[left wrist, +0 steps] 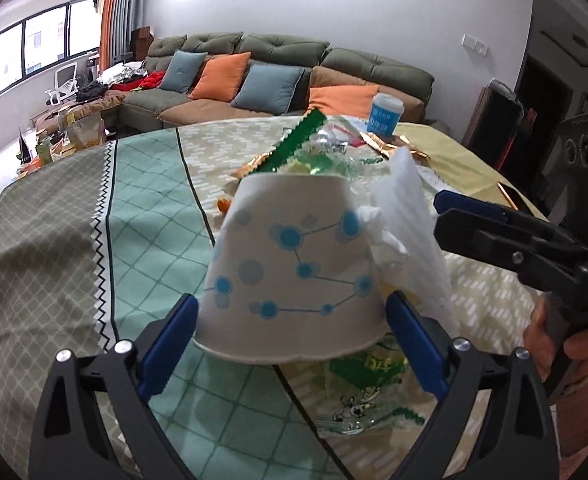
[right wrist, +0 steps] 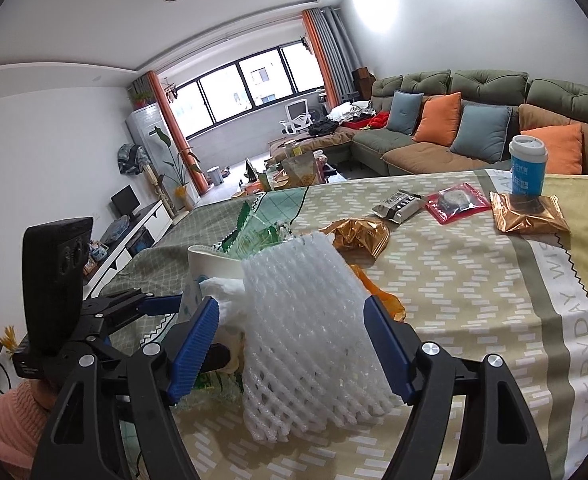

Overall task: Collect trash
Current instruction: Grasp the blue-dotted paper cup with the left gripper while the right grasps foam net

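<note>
The left gripper [left wrist: 290, 320] has its jaws spread wide around an upside-down paper cup [left wrist: 294, 268], rim at the pads; whether they press on it I cannot tell. The right gripper [right wrist: 294, 344] straddles a white foam fruit net [right wrist: 305, 340], its jaws likewise wide, the right pad touching. Both seem set to gather the litter into one heap: tissue [right wrist: 226, 292] and a green wrapper [left wrist: 294, 140] crowd beside the cup. Farther across the bench [right wrist: 473, 300] lie gold wrappers [right wrist: 527, 212], a red packet [right wrist: 455, 200] and a blue lidded cup [right wrist: 527, 168].
</note>
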Tool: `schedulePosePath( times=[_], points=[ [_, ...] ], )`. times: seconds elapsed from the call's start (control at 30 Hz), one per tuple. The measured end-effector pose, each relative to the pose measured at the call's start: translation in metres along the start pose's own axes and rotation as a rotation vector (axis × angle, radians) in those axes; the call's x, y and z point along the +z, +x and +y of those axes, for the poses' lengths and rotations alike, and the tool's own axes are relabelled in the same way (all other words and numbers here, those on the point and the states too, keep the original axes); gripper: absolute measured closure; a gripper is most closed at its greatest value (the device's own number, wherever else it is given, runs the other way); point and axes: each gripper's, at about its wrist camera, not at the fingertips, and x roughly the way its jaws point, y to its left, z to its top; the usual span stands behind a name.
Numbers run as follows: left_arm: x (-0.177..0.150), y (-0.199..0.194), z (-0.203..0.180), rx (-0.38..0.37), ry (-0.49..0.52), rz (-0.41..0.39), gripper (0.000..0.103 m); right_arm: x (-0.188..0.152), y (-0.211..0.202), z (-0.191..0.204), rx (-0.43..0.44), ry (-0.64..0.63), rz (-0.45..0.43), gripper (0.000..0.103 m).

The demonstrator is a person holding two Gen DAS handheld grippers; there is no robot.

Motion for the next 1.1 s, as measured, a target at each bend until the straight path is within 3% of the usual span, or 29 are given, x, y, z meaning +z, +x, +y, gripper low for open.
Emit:
schedulePosePath(
  times=[0.17, 0.23, 0.3, 0.47, 0.6, 0.97, 1.1],
  points=[
    [-0.001, -0.002, 0.000, 0.005, -0.003, -0.014, 0.017, -0.002, -0.001, 0.001, 0.003, -0.009, 0.012, 0.028],
    [-0.003, -0.005, 0.000, 0.002, -0.009, -0.019, 0.024, -0.003, -0.001, 0.001, 0.005, -0.012, 0.021, 0.030],
    [-0.005, -0.007, 0.003, -0.007, -0.023, -0.017, 0.040, -0.004, -0.001, 0.003, 0.009, -0.014, 0.030, 0.034],
    [-0.011, -0.006, 0.008, -0.036, -0.042, -0.007, 0.045, -0.006, 0.003, 0.003, 0.011, -0.011, 0.057, 0.044],
    [-0.013, -0.008, 0.008, -0.052, -0.032, -0.012, 0.061, -0.007, 0.004, 0.003, 0.009, -0.008, 0.066, 0.052],
    [-0.025, -0.021, 0.006, -0.085, -0.028, -0.043, 0.078, -0.006, -0.002, 0.003, 0.028, -0.003, 0.057, 0.079],
    [-0.029, -0.028, 0.004, -0.078, -0.027, -0.059, 0.080, -0.004, -0.004, 0.004, 0.038, -0.001, 0.051, 0.085]
  ],
)
